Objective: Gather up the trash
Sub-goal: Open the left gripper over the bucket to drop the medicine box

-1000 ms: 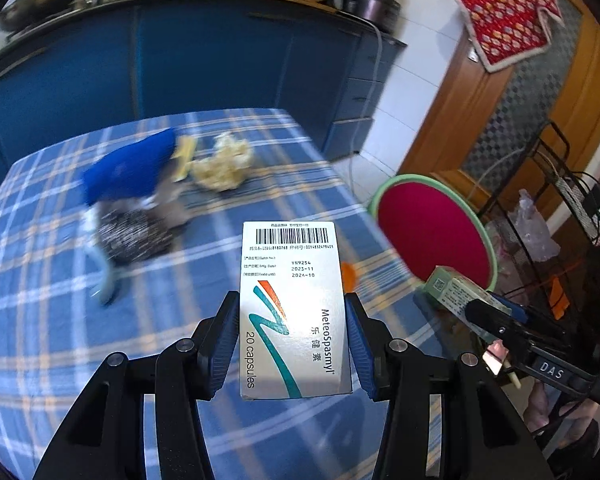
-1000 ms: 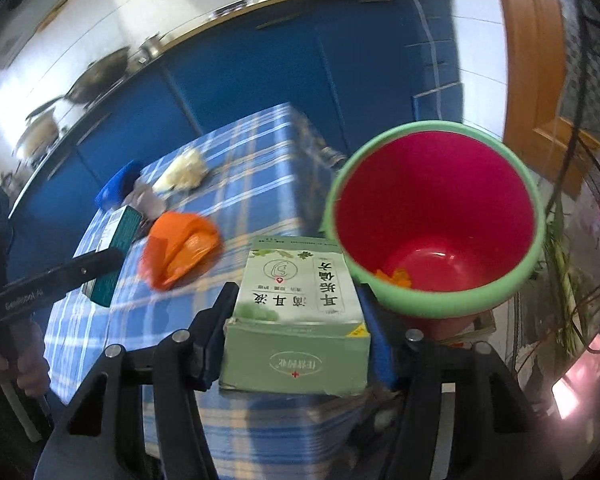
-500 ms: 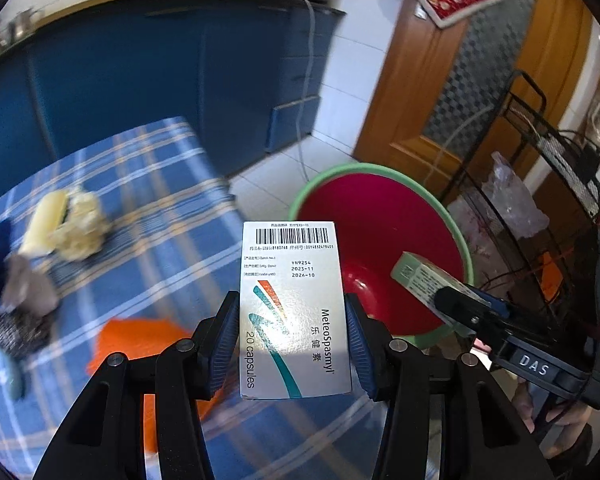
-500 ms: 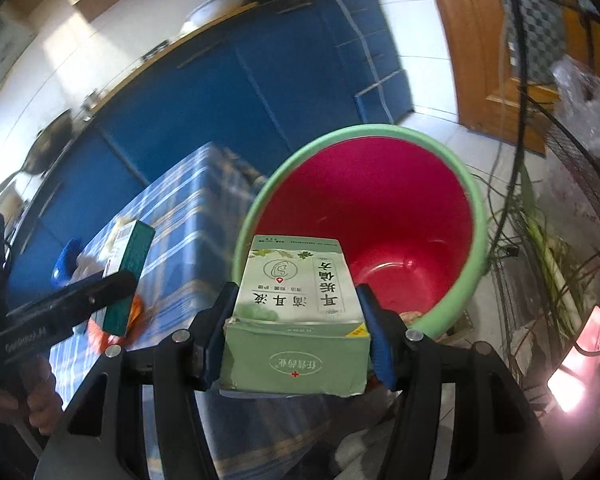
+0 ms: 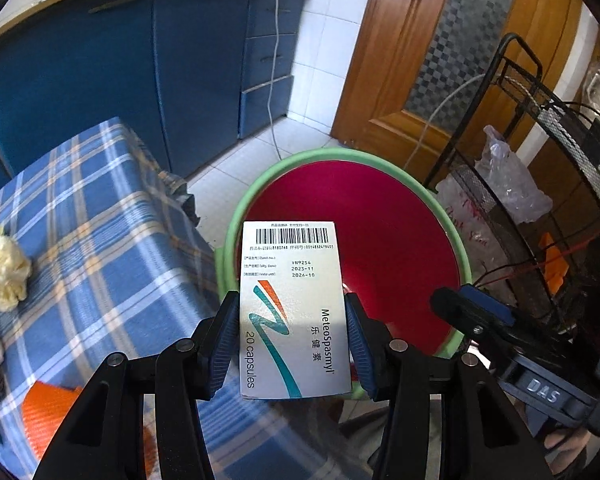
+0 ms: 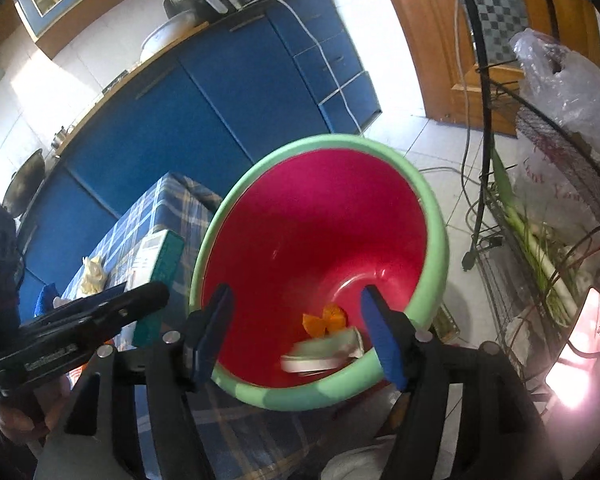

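My left gripper (image 5: 292, 334) is shut on a white MeteoSpasmyl medicine box (image 5: 292, 308) and holds it over the near rim of a red bin with a green rim (image 5: 384, 240). My right gripper (image 6: 300, 334) is open and empty above the same bin (image 6: 436, 240). The green medicine box (image 6: 324, 354) is blurred inside the bin, beside orange peel (image 6: 324, 318). The left gripper and its box also show at the left of the right wrist view (image 6: 156, 256). The right gripper shows at the right of the left wrist view (image 5: 472, 312).
A table with a blue plaid cloth (image 5: 100, 240) stands left of the bin, with a yellow crumpled wad (image 5: 2, 268) and an orange wrapper (image 5: 48, 408). A black wire rack (image 5: 540, 160) with plastic bags stands right. Blue cabinets (image 5: 140, 60) are behind.
My right gripper opened and the green box dropped into the bin. My left gripper carried the white box further right, from over the table to over the bin's rim.
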The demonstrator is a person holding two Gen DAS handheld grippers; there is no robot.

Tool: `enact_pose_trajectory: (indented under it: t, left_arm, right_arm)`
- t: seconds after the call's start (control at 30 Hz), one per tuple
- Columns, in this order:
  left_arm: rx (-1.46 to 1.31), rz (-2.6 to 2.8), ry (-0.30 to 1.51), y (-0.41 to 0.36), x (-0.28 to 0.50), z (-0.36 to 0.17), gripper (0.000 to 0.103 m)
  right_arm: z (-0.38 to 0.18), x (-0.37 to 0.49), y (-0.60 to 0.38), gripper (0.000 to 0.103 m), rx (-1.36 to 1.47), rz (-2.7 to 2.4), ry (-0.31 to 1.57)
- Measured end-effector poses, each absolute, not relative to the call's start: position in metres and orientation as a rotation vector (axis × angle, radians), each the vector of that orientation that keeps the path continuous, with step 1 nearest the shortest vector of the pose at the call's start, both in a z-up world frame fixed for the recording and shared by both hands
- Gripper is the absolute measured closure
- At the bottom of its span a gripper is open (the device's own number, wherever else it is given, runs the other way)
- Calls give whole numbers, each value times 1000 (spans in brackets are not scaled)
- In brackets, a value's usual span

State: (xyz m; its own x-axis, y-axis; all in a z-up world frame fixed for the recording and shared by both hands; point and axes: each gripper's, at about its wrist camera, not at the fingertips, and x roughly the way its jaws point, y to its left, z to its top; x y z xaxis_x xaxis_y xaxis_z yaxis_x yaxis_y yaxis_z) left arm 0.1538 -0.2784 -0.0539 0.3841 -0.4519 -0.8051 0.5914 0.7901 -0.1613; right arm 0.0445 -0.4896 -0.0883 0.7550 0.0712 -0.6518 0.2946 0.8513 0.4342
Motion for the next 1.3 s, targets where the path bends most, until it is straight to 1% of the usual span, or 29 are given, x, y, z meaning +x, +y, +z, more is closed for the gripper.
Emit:
enact_pose_trajectory:
  t: [0.07,0.17,0.4,0.63,1.3]
  left_arm:
    - [167,-677,985,-283,155,-55,50]
    - [164,-663,1004,-286,157,-57,46]
    - [137,-633,995,-279,156,-53,46]
    - [119,-615,953,-263,148,-37,46]
    - [22,-486,848,-161,123,4,45]
  right_arm:
    - [-84,40,-493,33,550,-142,692]
    - [-80,36,-499,30,563,-157,680]
    - [-76,27,-501,28,573,-172,670]
    - [-70,25,-493,27,566,-151,668]
    - [-49,27,-425,21,483,-41,694]
